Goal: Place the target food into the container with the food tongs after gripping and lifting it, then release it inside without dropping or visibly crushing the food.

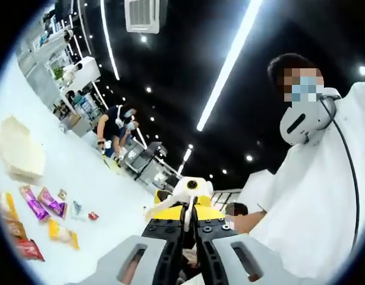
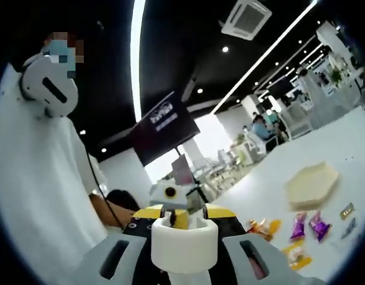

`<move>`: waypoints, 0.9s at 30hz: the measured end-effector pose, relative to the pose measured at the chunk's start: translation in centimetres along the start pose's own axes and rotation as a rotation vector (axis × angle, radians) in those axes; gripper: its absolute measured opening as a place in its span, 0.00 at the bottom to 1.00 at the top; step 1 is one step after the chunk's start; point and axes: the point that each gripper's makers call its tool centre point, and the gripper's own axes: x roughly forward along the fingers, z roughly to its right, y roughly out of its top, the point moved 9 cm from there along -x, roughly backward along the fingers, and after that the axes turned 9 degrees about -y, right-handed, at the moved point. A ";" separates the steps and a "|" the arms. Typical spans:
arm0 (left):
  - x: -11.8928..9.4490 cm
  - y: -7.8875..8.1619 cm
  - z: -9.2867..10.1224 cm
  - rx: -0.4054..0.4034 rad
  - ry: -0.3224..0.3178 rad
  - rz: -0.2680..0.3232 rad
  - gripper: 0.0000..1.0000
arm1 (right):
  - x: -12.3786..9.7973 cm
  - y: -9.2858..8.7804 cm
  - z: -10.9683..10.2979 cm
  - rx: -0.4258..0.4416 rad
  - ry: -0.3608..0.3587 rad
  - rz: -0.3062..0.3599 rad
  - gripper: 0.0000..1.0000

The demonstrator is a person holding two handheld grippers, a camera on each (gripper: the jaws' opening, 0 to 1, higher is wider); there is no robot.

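On the white table [image 1: 81, 172], I see wrapped snacks scattered loose: two purple packets [image 1: 43, 203], a yellow one [image 1: 62, 233] and a red one [image 1: 29, 249], well apart from both tools. Beyond them sits the cream hexagonal container [image 2: 311, 185]. My right gripper [image 2: 183, 244] is clamped on a white cylindrical piece [image 2: 183, 249]. My left gripper [image 1: 188, 237] has its jaws together. A person in white [image 1: 313, 214] stands close.
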 end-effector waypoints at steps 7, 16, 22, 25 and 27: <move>0.1 0.2 0.5 0.065 -0.027 -0.245 0.03 | 0.2 0.2 -0.4 -0.067 0.080 -0.095 0.24; 0.9 -0.2 -0.2 0.102 -0.003 -0.540 0.00 | 0.7 -0.3 0.0 -0.184 0.093 -0.209 0.25; 1.2 0.8 -0.3 0.192 0.016 -0.598 0.00 | 0.2 -0.2 0.9 -0.127 0.032 -0.160 0.27; 1.3 1.1 -0.4 0.182 0.001 -0.570 0.00 | 0.1 0.7 0.6 -0.038 0.022 -0.032 0.27; 1.3 1.4 -0.3 0.174 -0.009 -0.552 0.00 | 0.1 0.7 0.5 -0.037 0.020 -0.024 0.27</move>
